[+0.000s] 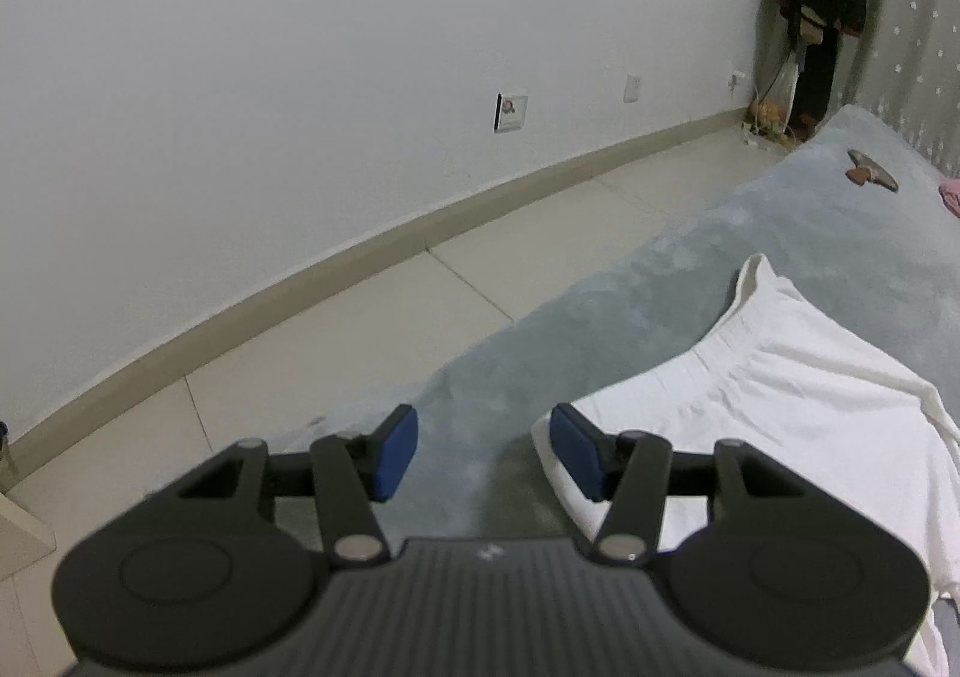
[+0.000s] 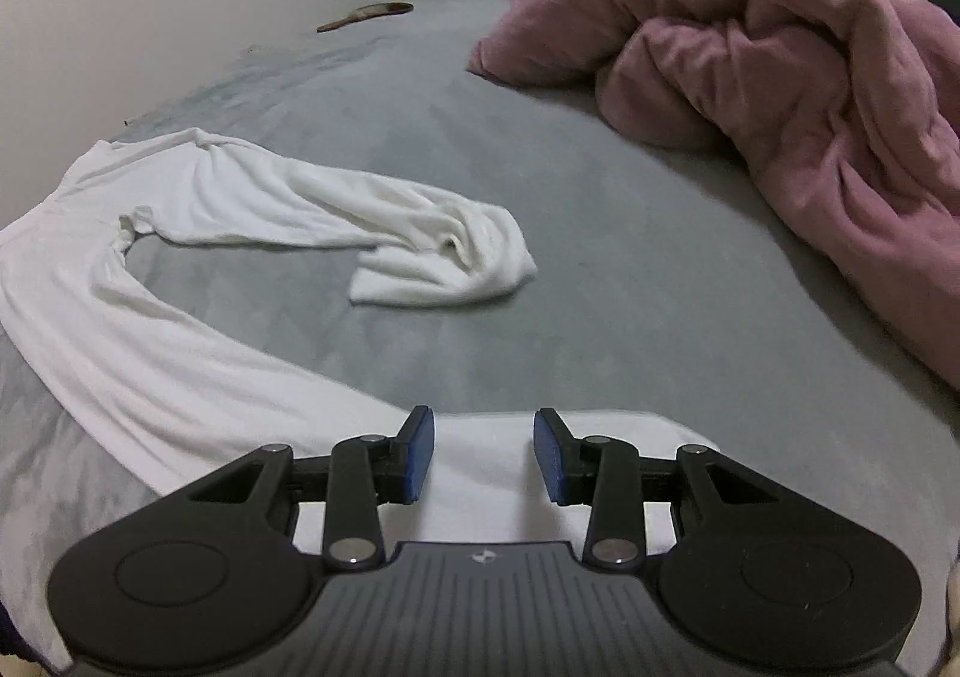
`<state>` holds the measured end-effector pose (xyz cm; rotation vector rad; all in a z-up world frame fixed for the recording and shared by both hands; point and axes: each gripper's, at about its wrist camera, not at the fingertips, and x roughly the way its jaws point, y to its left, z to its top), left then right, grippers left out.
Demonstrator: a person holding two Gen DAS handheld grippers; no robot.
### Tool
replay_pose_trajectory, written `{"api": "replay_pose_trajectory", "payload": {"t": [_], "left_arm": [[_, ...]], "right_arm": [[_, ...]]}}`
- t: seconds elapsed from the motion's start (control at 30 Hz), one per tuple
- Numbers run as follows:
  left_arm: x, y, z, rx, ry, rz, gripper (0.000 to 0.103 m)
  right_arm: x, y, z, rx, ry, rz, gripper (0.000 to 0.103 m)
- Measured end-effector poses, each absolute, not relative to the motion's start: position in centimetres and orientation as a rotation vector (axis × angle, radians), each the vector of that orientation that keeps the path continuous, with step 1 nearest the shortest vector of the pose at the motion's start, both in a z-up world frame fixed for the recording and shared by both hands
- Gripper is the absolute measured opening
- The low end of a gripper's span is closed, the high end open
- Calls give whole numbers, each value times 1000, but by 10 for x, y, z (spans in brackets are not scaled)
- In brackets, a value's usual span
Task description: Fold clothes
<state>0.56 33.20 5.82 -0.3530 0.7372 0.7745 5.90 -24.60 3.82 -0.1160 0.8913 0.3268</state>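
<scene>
Your left gripper [image 1: 485,452] hangs with its blue pads spread wide and nothing between them, above the grey plush bed cover [image 1: 750,233] just beside the hem of the white long-sleeved knit top [image 1: 780,407]. Close there and you may pinch cover together with cloth, dragging both. Your right gripper [image 2: 483,452] is equally wide and empty over the top's near edge [image 2: 480,473]; grabbing a single layer could skew any fold. The top [image 2: 120,317] lies spread on the bed, one sleeve [image 2: 360,221] curled outward with its cuff bunched, well apart from the crumpled pink quilt [image 2: 780,107].
</scene>
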Motion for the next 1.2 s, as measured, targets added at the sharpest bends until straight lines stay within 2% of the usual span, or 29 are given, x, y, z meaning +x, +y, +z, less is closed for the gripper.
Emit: {"api": "replay_pose_trajectory", "payload": {"t": [0.23,0.37,0.57,0.77,1.2], "left_arm": [[8,302,64,-312,715,630,52],[13,258,64,-185,729,483,55],[25,219,49,-114,800,391,56],[33,226,30,-100,871,415,56],[31,240,20,-84,897,485,57]], "right_arm": [[49,-244,27,-153,924,334,37],[47,-232,25,-181,905,370,37],[39,-197,21,-262,851,440,37],[31,-182,16,-347,841,480,37],[12,-245,20,-292,923,336,42]]}}
